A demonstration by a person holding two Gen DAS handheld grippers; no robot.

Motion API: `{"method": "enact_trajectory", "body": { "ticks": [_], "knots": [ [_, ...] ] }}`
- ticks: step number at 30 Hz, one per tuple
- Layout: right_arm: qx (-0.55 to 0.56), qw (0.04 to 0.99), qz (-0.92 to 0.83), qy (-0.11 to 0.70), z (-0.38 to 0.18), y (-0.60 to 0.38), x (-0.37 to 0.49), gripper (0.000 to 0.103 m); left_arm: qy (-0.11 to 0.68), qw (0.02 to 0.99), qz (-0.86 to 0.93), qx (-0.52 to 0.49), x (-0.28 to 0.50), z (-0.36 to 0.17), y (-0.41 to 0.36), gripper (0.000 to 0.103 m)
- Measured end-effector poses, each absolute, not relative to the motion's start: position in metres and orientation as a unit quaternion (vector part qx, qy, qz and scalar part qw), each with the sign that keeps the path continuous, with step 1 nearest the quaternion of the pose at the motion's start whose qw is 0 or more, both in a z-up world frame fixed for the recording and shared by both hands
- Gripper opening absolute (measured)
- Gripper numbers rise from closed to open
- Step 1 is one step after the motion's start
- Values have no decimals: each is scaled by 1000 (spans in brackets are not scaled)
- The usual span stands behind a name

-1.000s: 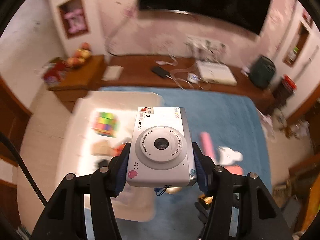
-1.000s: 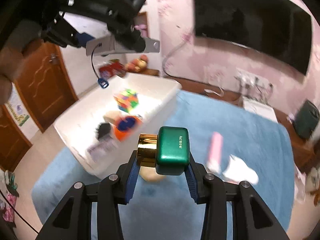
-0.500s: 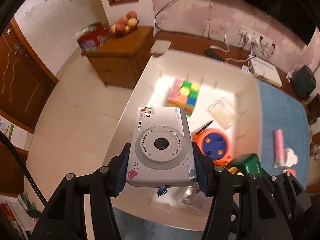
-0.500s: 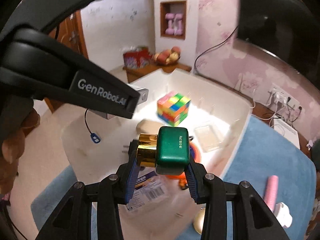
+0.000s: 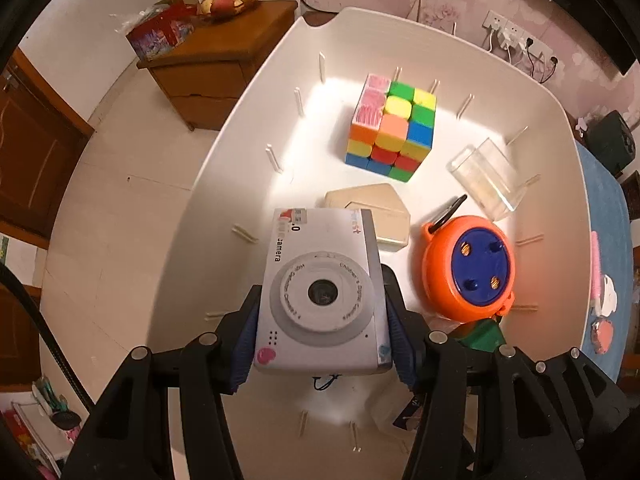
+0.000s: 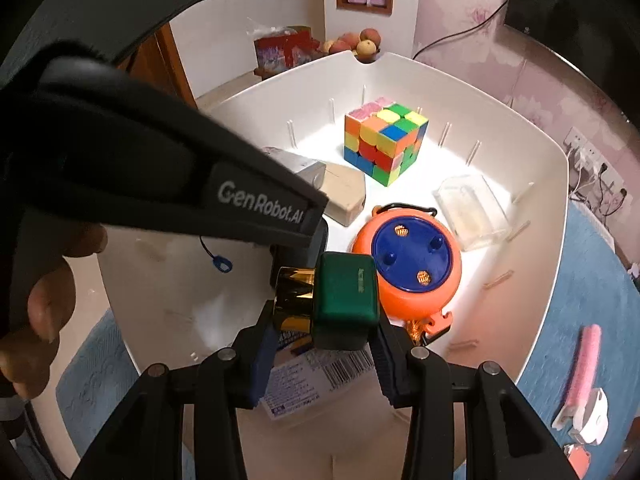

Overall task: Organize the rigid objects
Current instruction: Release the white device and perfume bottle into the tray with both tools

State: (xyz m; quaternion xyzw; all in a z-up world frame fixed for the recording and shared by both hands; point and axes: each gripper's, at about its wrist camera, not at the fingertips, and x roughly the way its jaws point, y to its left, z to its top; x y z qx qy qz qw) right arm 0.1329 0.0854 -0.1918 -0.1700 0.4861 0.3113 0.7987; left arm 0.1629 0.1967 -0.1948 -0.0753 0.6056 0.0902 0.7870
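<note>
**Both tongs loaded over the white bin**

Left tongs (image 5: 322,354) clenched on a white toy camera (image 5: 320,292), lens facing the view, pads pressed to both its sides — hanging above the bin (image 5: 248,120) floor, pointed steeply down. Right tongs (image 6: 322,354) gripping a green block with a gold cap (image 6: 340,300), cap toward 9 o'clock; jaws just beginning to ease apart, block between them and pads touching it. A corner of that green block visible in the left view at 4 o'clock of the camera.

Inside the bin, from the left view: colour cube (image 5: 392,128) at 12 o'clock of the camera, well apart; beige block (image 5: 372,212) just beyond the camera's top edge; orange disc with blue centre (image 5: 468,268) at 3 o'clock, near; clear box (image 5: 486,178) at 1 o'clock, against the far wall. Labelled packet (image 6: 316,372) flat on the floor under the right tongs. Camera's blue strap tag (image 6: 220,264) dangling at 9 o'clock of the green block.

Outside the bin at 3 o'clock — pink stick (image 6: 582,364) on a blue cloth (image 6: 600,280). A hand (image 6: 36,300) wrapped round the left handle at the right view's left edge.
</note>
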Motion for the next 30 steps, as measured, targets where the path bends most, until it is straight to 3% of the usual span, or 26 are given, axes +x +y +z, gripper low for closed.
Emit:
{"method": "enact_trajectory", "body": {
  "ticks": [2,4,5,7,30],
  "knots": [
    [-174,801,312,481,-188,85,131,53,609,784,92,-73,162,-196,196,61],
    [-174,802,320,474,-184,84,127,78,611,783,96,-66,160,-194,194,63],
    [-175,806,319,467,-181,82,123,81,610,784,97,-62,160,-193,193,73],
    [-173,814,319,453,-175,78,117,81,602,790,100,-55,157,-185,191,89],
    [-124,868,294,380,-111,-29,55,81,518,853,60,-30,130,-90,105,89]
  ]
}}
